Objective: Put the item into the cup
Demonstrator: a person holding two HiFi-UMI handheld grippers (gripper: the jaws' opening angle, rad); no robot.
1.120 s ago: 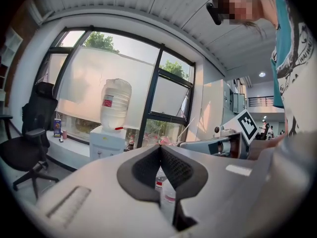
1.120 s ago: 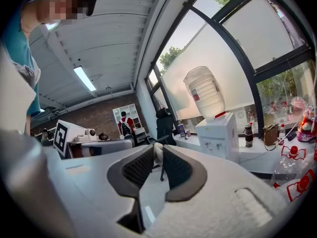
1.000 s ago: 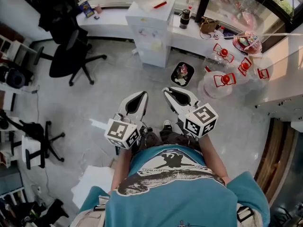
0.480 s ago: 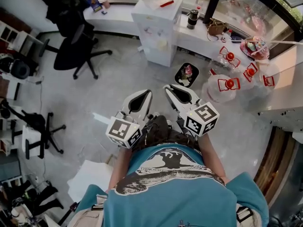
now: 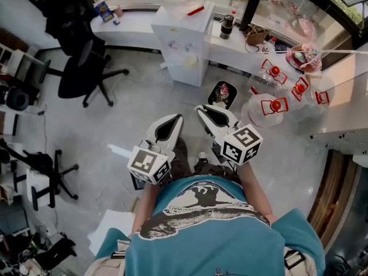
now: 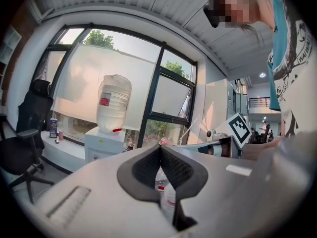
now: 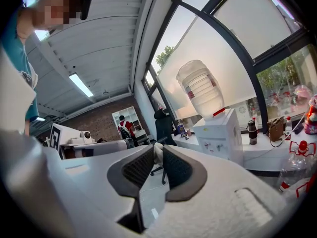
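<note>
Both grippers are held side by side at waist height over a grey floor, pointing forward. The left gripper (image 5: 177, 118) (image 6: 159, 148) is shut, its dark pads meeting at the tips with nothing between them. My right gripper (image 5: 202, 108) (image 7: 158, 148) is shut on a small pale item (image 7: 156, 155) that shows as a whitish sliver between the pad tips; in the head view the item is hidden by the jaws. A dark tumbler (image 5: 227, 25) stands on the far white counter (image 5: 138, 22); I cannot tell whether it is the cup.
A white water dispenser (image 5: 183, 36) (image 7: 218, 128) with a big bottle stands ahead. A black bin (image 5: 220, 92) and several large water jugs with red handles (image 5: 275, 104) sit at the right. A black office chair (image 5: 80, 68) is at the left.
The person's legs have stepped and the room has shifted slightly in the head view. Both grippers keep the same pose and the same jaw stance.
</note>
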